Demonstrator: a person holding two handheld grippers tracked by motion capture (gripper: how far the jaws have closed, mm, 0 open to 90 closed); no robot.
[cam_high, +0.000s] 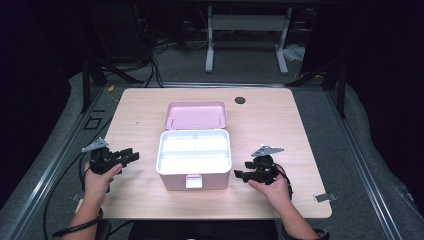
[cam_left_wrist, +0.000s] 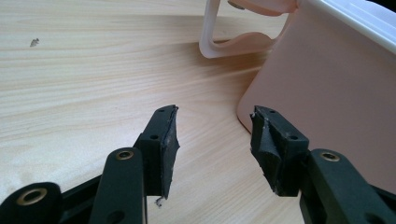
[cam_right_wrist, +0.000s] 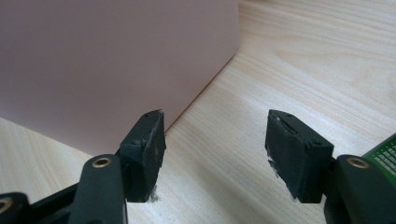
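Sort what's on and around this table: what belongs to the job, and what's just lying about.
Job:
- pink storage box, lid open
- left claw, open
- right claw, open

Lying about:
- table's black grommet
- white desk frame behind
- floor cables

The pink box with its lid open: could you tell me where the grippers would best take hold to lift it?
Probably by its two flat side walls, one gripper from each side: the pink box sits between the open left gripper and right gripper, which already point at them.

Dark room, grey floor (cam_high: 240, 62), wooden table (cam_high: 280, 120)
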